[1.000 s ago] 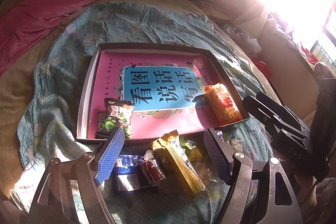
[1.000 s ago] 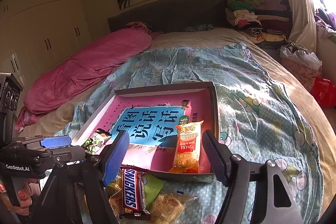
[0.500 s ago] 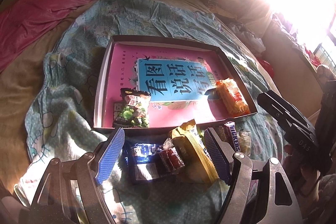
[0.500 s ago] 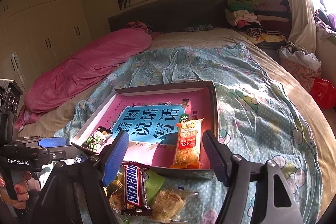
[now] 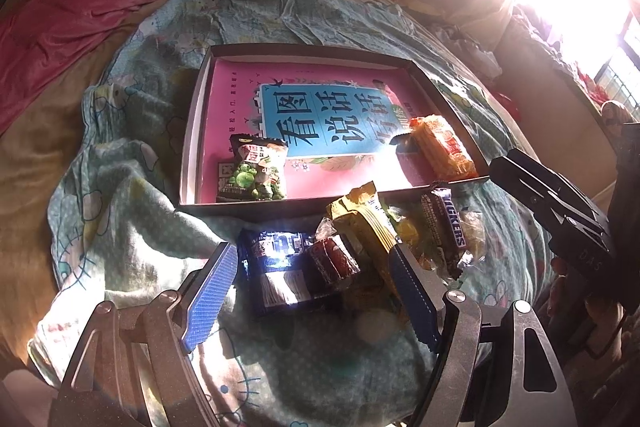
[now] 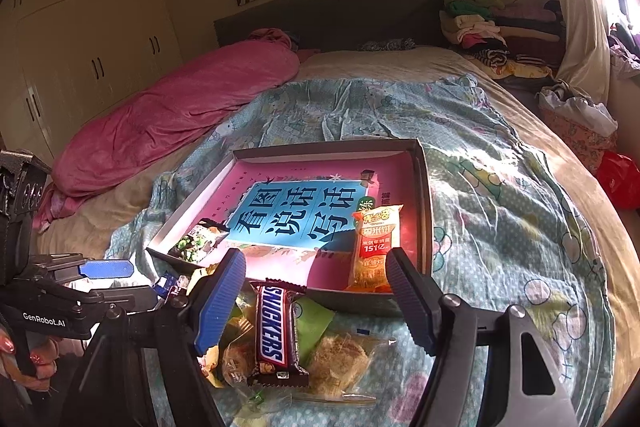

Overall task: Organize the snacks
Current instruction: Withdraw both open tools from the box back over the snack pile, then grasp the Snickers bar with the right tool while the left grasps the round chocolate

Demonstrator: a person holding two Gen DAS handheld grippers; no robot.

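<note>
A shallow cardboard box lid (image 5: pixel 192 131) is laid flat on a patterned quilt (image 6: pixel 500 211) as a tray for loose snacks, its floor lined with a pink-and-blue Chinese picture book (image 5: pixel 320 115). Two packets are already lodged inside, well apart at the near corners: a bag of green peas (image 5: pixel 254 173) and an orange rice-cracker pack (image 6: pixel 374 247), apparently spaced so that room is left between them. The unsorted heap is kept just outside the near rim, within reach of both tools. The left gripper (image 5: pixel 316 295) is held wide and empty, angled down over a dark blue wrapper (image 5: pixel 276 267), a small red sweet (image 5: pixel 334 261) and a yellow bar (image 5: pixel 366 223), so one of these is probably the next pick. The right gripper (image 6: pixel 316 301) is likewise spread with nothing between its pads, poised above a Snickers bar (image 6: pixel 276 333) that lies on a green wrapper (image 6: pixel 314 319) beside a clear-wrapped pastry (image 6: pixel 340 359).
</note>
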